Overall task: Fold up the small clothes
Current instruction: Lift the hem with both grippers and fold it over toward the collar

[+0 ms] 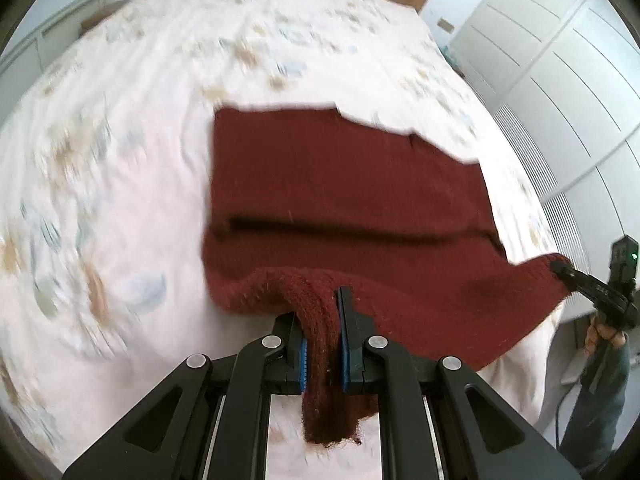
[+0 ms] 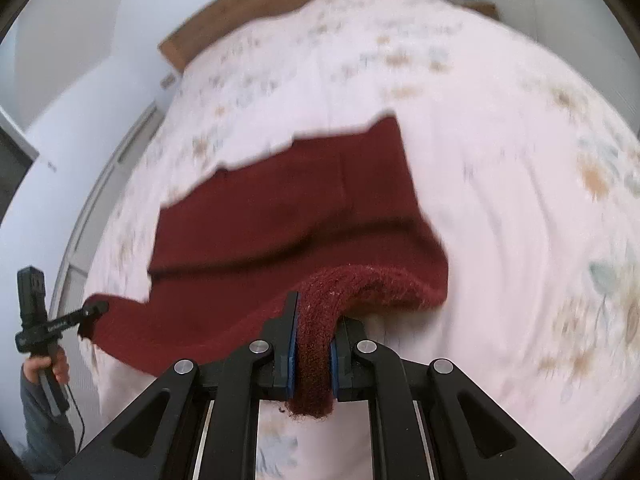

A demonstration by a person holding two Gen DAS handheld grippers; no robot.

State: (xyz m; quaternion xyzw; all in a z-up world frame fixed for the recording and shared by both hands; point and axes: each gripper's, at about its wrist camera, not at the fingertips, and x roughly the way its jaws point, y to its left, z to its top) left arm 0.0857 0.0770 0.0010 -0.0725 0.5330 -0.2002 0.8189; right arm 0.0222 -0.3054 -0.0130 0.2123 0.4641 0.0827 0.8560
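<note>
A dark red knitted garment (image 1: 344, 184) lies on the bed; its far part is flat and its near edge is lifted. My left gripper (image 1: 320, 320) is shut on the near left corner of the garment, with cloth hanging down between the fingers. The right gripper (image 1: 560, 270) shows at the right of this view, pinching the other near corner. In the right wrist view my right gripper (image 2: 314, 326) is shut on the garment (image 2: 288, 208), and the left gripper (image 2: 94, 308) holds the far corner at the left. Both views are motion-blurred.
The bed (image 1: 140, 160) has a pale pink floral cover and a wooden headboard (image 2: 256, 4) at the far end. White wardrobe doors (image 1: 560, 60) stand along one side of the bed. A person's hand (image 2: 48, 364) holds the left gripper's handle.
</note>
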